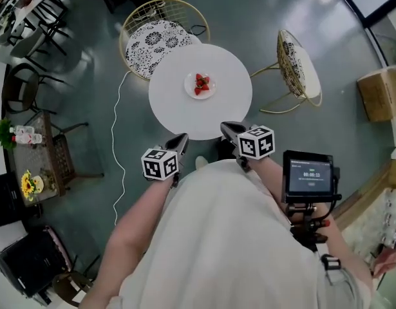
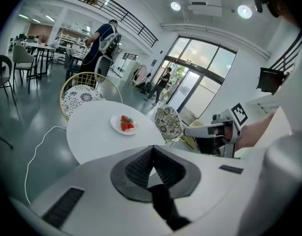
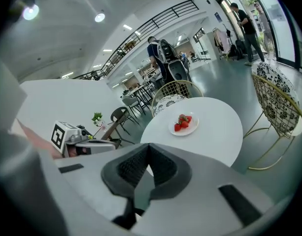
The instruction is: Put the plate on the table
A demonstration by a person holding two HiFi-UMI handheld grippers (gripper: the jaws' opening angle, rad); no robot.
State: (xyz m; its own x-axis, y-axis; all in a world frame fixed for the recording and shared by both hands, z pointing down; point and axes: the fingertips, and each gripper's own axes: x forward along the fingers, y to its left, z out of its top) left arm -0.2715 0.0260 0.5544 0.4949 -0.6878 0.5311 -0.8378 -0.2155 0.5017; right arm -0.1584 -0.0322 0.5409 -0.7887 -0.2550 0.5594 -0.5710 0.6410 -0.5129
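**Both tools closed and empty at the near rim; plate near mid-worktop**

The left tool [image 1: 183, 137] had its jaws pressed together at the tips with nothing between them. The right tool [image 1: 226, 126] was the same, closed and empty. Both were held close to the person's body, pointing at the near rim of the round white worktop [image 1: 230, 102]. The left tip was just at that rim and the right tip just over it. The two tools were near each other but apart.

The plate [image 1: 200, 85] sat flat on the worktop near its middle, well apart from both tools. It carried a few strawberries [image 1: 201, 83]. Bare white surface lay all round it, out to the rim on every side.

Beyond the far-left edge, a gold wire chair [image 1: 160, 37] with a patterned cushion was tucked against the worktop. A second wire chair [image 1: 299, 63] stood off the right edge with a gap of floor between. A white cable [image 1: 117, 147] ran across the grey floor [image 1: 88, 76] on the left, clear of the worktop's rim.
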